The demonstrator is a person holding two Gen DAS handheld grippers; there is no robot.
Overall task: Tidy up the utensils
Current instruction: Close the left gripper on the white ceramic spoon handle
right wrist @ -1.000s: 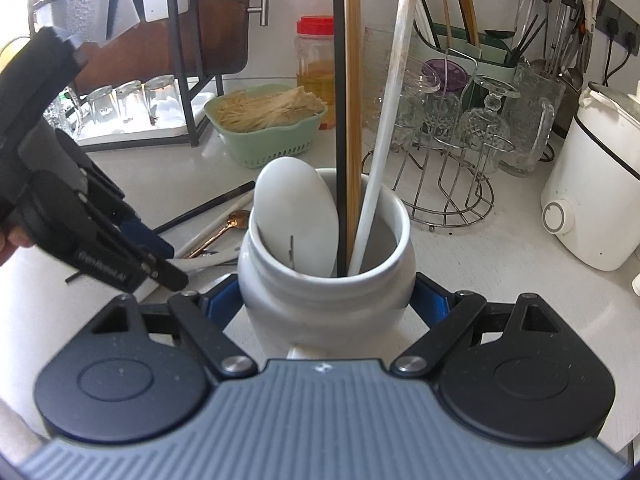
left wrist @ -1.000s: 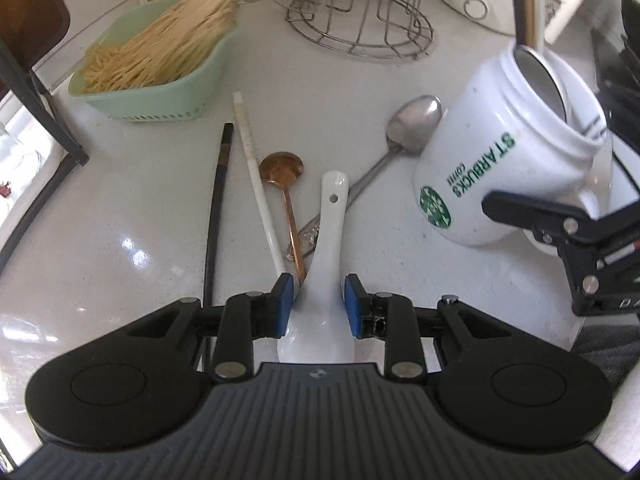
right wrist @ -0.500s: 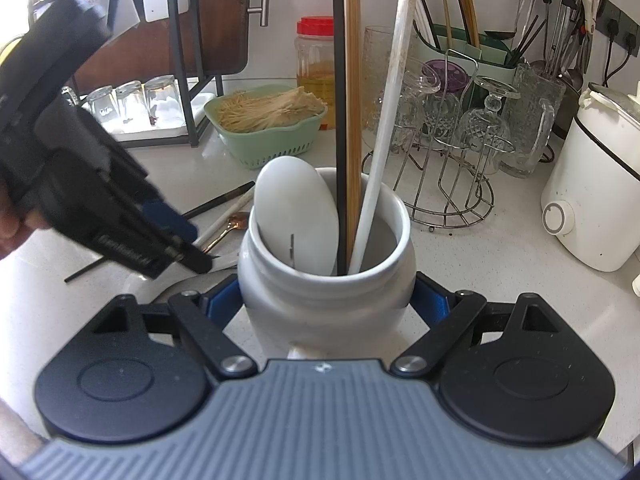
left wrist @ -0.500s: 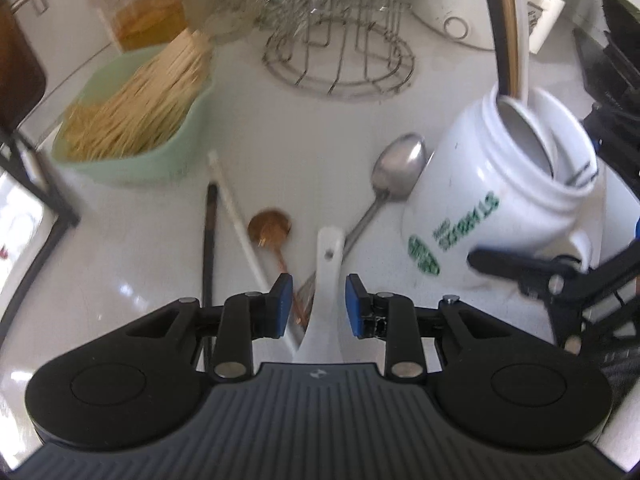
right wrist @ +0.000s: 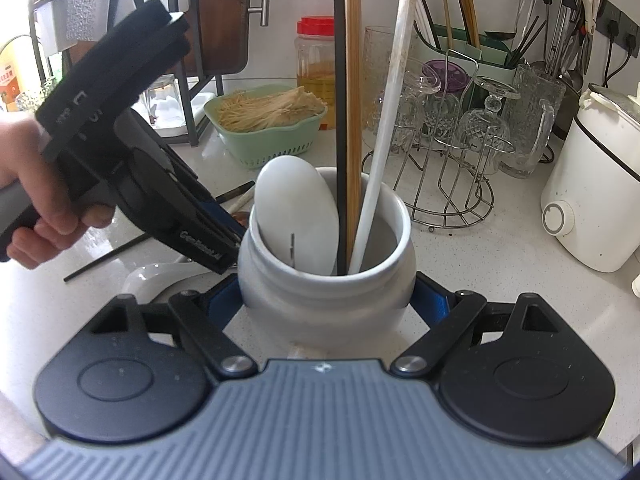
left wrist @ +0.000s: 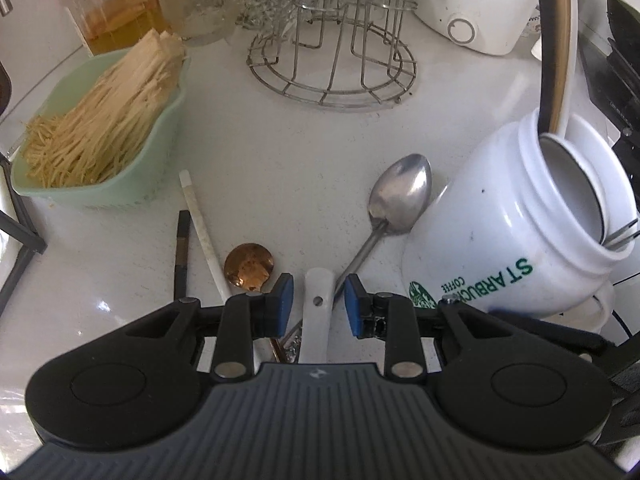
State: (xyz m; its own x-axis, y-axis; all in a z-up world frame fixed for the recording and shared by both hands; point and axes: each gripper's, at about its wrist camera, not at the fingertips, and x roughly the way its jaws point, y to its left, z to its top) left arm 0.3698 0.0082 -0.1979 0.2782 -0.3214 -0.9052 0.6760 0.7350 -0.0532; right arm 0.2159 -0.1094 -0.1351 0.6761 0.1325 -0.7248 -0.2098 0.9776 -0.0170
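White ceramic fills the near field: the handle of a soup spoon is framed between the blue pads of the left gripper, which are spread with a gap on each side, so the spoon is not pinched. It lies on the counter. Just beside it a copper spoon, a white chopstick and a black chopstick are laid out, and a steel spoon rests with its bowl against the mug. The mug is clamped between the fingers of the right gripper, pads pressed on both sides. Held inside it are a white spoon, a fork tip and three upright chopsticks. Farther back a green basket of noodles, a wire rack and a white cooker are seen.
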